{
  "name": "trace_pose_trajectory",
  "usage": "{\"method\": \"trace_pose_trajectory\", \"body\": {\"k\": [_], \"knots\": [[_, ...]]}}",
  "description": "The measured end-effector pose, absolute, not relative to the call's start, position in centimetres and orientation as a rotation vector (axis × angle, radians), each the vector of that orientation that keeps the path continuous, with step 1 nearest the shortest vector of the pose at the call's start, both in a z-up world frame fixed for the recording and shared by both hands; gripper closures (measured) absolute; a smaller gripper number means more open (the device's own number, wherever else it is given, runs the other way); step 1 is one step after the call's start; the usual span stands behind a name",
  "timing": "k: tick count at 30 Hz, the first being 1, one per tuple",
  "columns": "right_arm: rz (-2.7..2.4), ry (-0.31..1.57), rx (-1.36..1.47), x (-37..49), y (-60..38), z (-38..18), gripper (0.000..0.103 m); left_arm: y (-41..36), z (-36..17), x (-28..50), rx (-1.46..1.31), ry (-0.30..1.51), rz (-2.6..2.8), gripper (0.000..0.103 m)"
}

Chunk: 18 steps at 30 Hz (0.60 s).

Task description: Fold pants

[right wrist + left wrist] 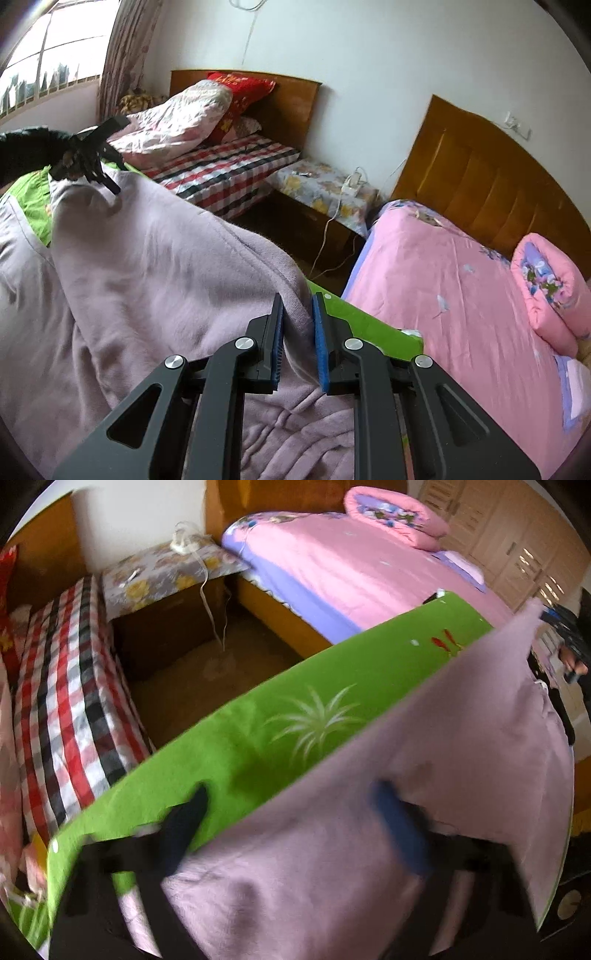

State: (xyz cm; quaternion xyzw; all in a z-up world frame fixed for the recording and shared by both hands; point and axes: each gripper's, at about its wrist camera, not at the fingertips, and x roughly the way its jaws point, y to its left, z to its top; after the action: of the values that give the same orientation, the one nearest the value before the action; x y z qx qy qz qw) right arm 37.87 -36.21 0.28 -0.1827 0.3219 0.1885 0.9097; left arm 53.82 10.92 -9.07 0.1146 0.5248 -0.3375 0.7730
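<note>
The lilac pants [155, 266] lie on a green mat [369, 321] and are lifted along one edge between both grippers. My right gripper [298, 306] is shut on a fold of the pants. The left gripper shows at the far left of the right wrist view [110, 186], pinching the far corner of the pants. In the left wrist view the pants [424, 746] drape across my left gripper [291, 794]; the image is blurred, its fingers look spread with cloth hanging between them. The right gripper [539, 614] holds the far corner there.
A bed with a red checked sheet [229, 166], a floral-covered nightstand [317, 184] with a charger and cable, and a pink bed [461, 288] with a rolled pink quilt [550, 288] stand beyond the mat. Brown floor [207, 679] lies between them.
</note>
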Motion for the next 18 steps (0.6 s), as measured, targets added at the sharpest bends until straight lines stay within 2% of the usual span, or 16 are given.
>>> {"method": "trace_pose_trajectory", "body": {"k": [1, 3, 7, 10, 12, 15, 18], "knots": [[0.378, 0.664, -0.379, 37.4, -36.0, 0.5, 0.087, 11.2, -9.0, 53.4, 0.247, 1.137, -0.724, 0.084], [0.361, 0.665, -0.390, 37.1, -35.5, 0.4, 0.087, 11.0, -8.0, 51.6, 0.337, 1.069, -0.684, 0.094], [0.280, 0.660, -0.416, 36.4, -34.4, 1.1, 0.087, 10.6, -2.2, 46.7, 0.485, 0.840, -0.522, 0.095], [0.245, 0.576, -0.406, 32.9, -34.3, 3.9, 0.087, 9.9, 5.1, 37.7, 0.611, 0.568, -0.378, 0.095], [0.229, 0.514, -0.398, 29.4, -34.8, 5.7, 0.087, 9.4, 7.3, 31.5, 0.690, 0.451, -0.329, 0.095], [0.226, 0.453, -0.388, 22.2, -35.7, 7.3, 0.087, 8.1, 7.2, 20.6, 0.793, 0.359, -0.293, 0.095], [0.196, 0.528, -0.384, 16.1, -36.7, 4.8, 0.087, 6.9, 2.5, 12.5, 0.769, 0.419, -0.377, 0.095]]}}
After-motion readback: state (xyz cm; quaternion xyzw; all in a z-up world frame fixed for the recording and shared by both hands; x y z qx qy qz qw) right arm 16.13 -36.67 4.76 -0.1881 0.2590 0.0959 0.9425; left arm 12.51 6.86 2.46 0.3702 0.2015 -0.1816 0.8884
